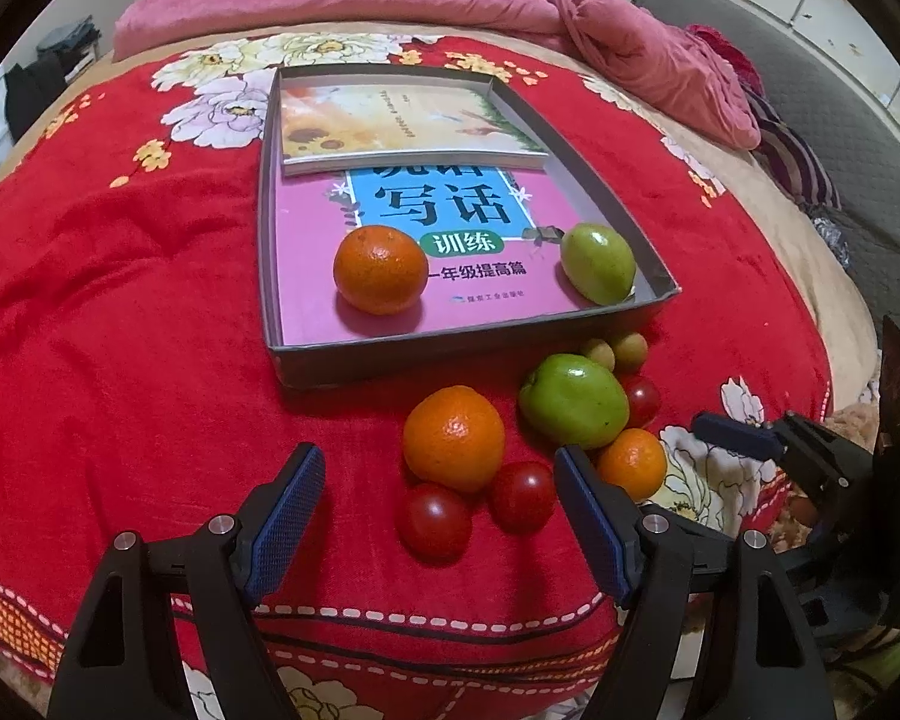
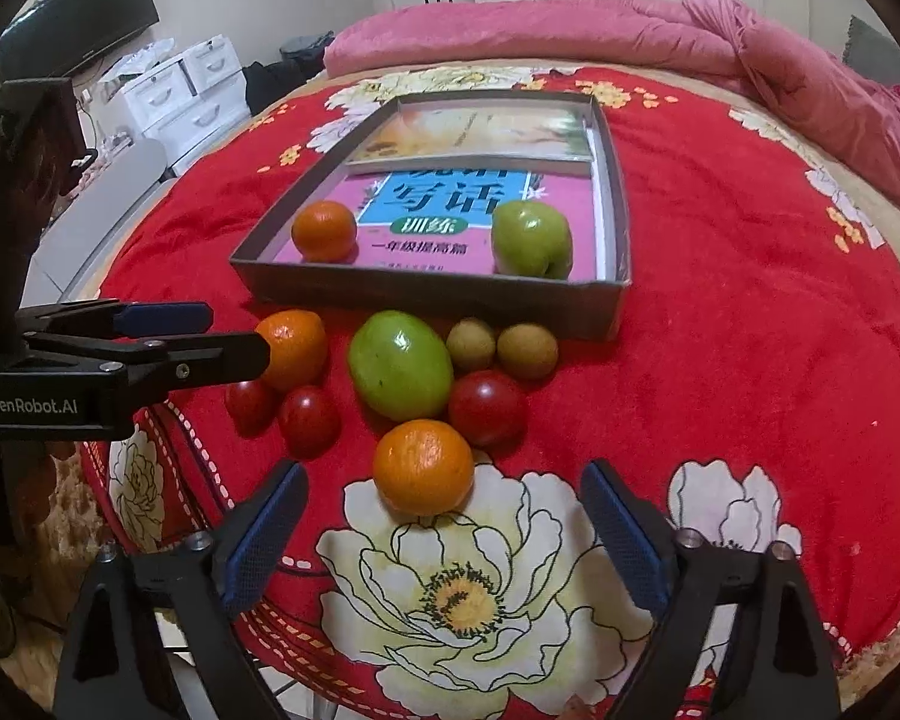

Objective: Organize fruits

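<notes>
Red floral blanket point(image 2: 720, 300) over a bed, pink quilt point(image 2: 570, 24) behind. Shallow cardboard box point(image 2: 438, 300) holds two books, one tangerine point(image 2: 324, 231) and one green fruit point(image 2: 531, 238) — two pieces sorted. Outstanding on the blanket, in front of the box: two tangerines, a large green fruit point(image 2: 401, 365), three cherry tomatoes, two small brownish fruits. Right gripper point(image 2: 444, 534) stands wide, empty, jaws either side of the nearest tangerine point(image 2: 423, 467), not touching. Left gripper point(image 1: 438, 516) also wide and empty — near two tomatoes. Task judged about one-fifth done.
</notes>
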Available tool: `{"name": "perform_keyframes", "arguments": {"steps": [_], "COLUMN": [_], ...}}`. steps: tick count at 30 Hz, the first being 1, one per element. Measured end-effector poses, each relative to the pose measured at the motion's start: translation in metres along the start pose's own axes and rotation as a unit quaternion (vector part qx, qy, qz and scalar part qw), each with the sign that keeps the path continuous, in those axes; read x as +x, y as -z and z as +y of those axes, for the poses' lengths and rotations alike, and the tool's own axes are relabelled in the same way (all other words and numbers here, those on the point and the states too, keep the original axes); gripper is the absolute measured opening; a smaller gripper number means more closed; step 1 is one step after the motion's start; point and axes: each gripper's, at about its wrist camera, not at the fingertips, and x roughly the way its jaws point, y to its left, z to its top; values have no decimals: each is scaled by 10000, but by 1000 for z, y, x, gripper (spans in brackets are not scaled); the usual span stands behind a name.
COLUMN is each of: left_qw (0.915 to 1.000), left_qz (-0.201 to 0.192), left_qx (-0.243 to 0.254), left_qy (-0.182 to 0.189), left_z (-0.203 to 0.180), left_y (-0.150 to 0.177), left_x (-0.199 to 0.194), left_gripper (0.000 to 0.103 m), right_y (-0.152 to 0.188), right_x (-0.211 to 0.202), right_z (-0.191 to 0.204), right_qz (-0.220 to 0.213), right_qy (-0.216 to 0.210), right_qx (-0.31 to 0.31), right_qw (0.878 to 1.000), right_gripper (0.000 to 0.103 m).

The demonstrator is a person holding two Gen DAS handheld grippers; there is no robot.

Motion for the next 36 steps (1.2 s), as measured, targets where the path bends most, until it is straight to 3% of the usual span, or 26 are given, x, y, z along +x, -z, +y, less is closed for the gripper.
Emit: {"name": "perform_keyframes", "arguments": {"steps": [5, 7, 12, 23, 27, 36], "left_qw": [10000, 10000, 10000, 9998, 9995, 9989], "left_qz": [21, 29, 71, 209, 298, 363], "left_qx": [-37, -51, -41, 51, 111, 306], "left_qy": [31, 39, 18, -32, 12, -37], "left_z": [2, 3, 5, 3, 1, -7], "left_y": [-1, -1, -3, -9, -11, -14], "left_x": [4, 5, 10, 25, 32, 42], "left_gripper": [80, 80, 80, 70, 59, 49], "right_y": [2, 4, 5, 2, 2, 1], "right_x": [10, 14, 19, 23, 23, 22], "right_z": [1, 0, 3, 8, 9, 9], "right_qz": [199, 299, 322, 274, 275, 265], "right_qy": [-115, -223, -265, -330, -378, -469], "right_qx": [15, 57, 0, -151, -180, -191], "right_qw": [9997, 9993, 9991, 9990, 9987, 9984], "right_gripper": [65, 53, 43, 39, 39, 39]}}
